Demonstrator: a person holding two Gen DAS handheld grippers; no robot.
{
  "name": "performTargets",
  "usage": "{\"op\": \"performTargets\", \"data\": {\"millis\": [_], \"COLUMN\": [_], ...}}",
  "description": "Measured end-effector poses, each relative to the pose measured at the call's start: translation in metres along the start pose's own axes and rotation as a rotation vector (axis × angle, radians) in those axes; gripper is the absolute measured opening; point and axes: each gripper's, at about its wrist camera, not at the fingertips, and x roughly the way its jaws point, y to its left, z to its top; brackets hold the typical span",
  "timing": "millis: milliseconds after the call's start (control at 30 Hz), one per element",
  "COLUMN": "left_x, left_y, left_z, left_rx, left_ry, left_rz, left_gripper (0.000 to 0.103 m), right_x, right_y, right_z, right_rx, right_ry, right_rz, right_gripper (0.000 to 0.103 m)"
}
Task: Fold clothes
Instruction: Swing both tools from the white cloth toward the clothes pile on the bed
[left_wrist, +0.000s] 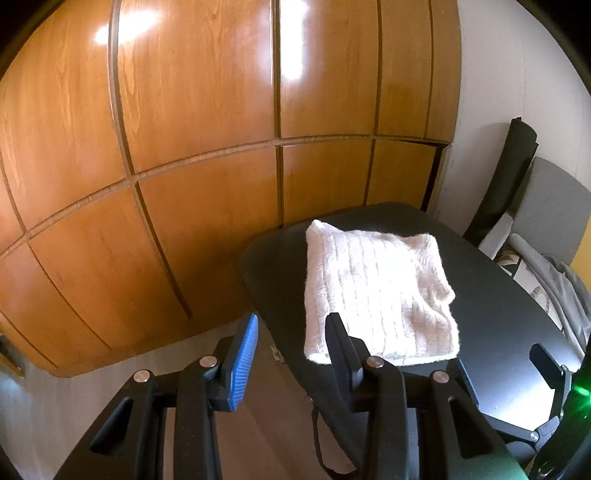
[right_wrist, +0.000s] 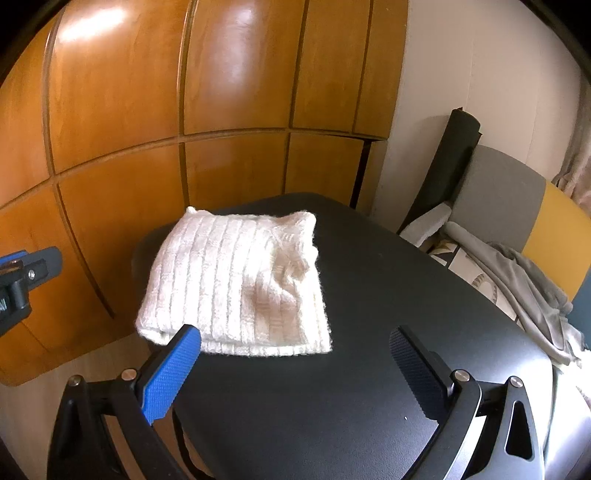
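Note:
A white ribbed knit garment (left_wrist: 376, 291) (right_wrist: 240, 280) lies folded into a rough square on a black table (left_wrist: 498, 295) (right_wrist: 369, 350), near its far left corner. My left gripper (left_wrist: 291, 332) is open, hovering by the table's left edge just short of the garment's near corner, nothing between its fingers. My right gripper (right_wrist: 295, 343) is open wide over the tabletop in front of the garment's near edge, holding nothing. In the left wrist view the right gripper (left_wrist: 509, 365) shows at the right; in the right wrist view part of the left gripper (right_wrist: 26, 269) shows at the left.
A tall wooden wardrobe (left_wrist: 184, 147) (right_wrist: 166, 129) stands behind and left of the table. To the right are a rolled dark mat (right_wrist: 450, 162), a grey and yellow chair back (right_wrist: 517, 195) and grey clothing (right_wrist: 517, 273) piled beside the table. Wooden floor (left_wrist: 258, 424) lies below the left edge.

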Motion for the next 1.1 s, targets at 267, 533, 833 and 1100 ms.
{"op": "performTargets", "data": {"millis": [267, 533, 833, 1100], "left_x": [0.003, 0.010, 0.034, -0.007], "left_y": [0.000, -0.013, -0.064, -0.179], "left_z": [-0.003, -0.011, -0.048, -0.104], "left_rx": [0.019, 0.040, 0.099, 0.325], "left_ry": [0.006, 0.051, 0.237, 0.320], "left_rz": [-0.013, -0.071, -0.264, -0.814], "left_gripper": [0.038, 0.038, 0.038, 0.038], "right_x": [0.001, -0.004, -0.025, -0.128], "right_y": [-0.001, -0.015, -0.073, -0.211], "right_z": [-0.001, -0.007, -0.033, -0.129], "right_rx": [0.011, 0.036, 0.113, 0.468], "right_ry": [-0.019, -0.025, -0.019, -0.032], "right_rz": [-0.005, -0.028, -0.130, -0.208], "right_gripper": [0.103, 0.103, 0.103, 0.103]}}
